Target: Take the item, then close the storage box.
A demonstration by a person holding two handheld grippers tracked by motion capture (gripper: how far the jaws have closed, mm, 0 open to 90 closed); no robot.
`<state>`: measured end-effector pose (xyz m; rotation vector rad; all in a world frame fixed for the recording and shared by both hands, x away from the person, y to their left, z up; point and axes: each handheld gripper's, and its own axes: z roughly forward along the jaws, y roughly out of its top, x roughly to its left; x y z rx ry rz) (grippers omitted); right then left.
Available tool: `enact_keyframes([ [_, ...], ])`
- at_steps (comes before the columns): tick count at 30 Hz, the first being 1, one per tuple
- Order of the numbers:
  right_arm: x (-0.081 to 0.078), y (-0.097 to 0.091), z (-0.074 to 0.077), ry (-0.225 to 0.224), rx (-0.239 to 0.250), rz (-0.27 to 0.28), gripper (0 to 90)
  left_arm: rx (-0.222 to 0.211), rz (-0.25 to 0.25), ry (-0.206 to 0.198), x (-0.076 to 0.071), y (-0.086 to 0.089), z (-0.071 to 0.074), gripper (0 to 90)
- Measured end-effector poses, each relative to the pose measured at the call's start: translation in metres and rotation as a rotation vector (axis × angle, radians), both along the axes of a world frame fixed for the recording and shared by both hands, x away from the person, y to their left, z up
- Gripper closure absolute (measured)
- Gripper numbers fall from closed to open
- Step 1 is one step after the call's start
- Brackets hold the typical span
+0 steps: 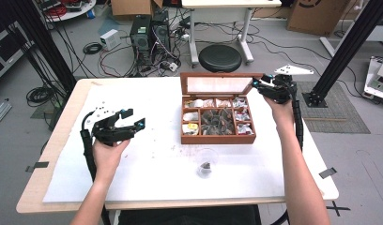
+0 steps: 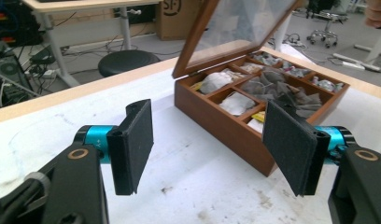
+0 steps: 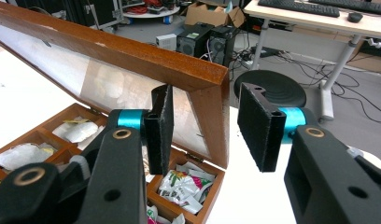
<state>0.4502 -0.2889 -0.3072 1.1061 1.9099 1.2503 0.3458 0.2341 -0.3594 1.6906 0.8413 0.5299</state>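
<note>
White table [image 1: 147, 164], wooden box [image 1: 218, 137], glass lid [image 1: 217, 85]

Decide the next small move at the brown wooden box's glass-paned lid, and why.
Probably tip the glass-paned lid forward and down with the right gripper, whose jaws straddle its side rail without pressing. A dark item already lies in the small clear glass cup, and the left gripper is open, empty, away from the brown wooden box.
</note>
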Motion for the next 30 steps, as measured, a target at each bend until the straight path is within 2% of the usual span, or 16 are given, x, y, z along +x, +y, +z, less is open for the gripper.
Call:
enact_keyframes([
  [10,-0.0005,0.0,0.0001,0.003,-0.001,-0.002,56.8,-0.016,0.013,0.008,0.0005,0.0032,-0.0026,33.3],
  [30,-0.002,-0.0004,-0.0007,0.006,0.002,-0.007,54.9,-0.031,-0.004,0.023,0.0042,-0.0032,-0.0062,33.3],
])
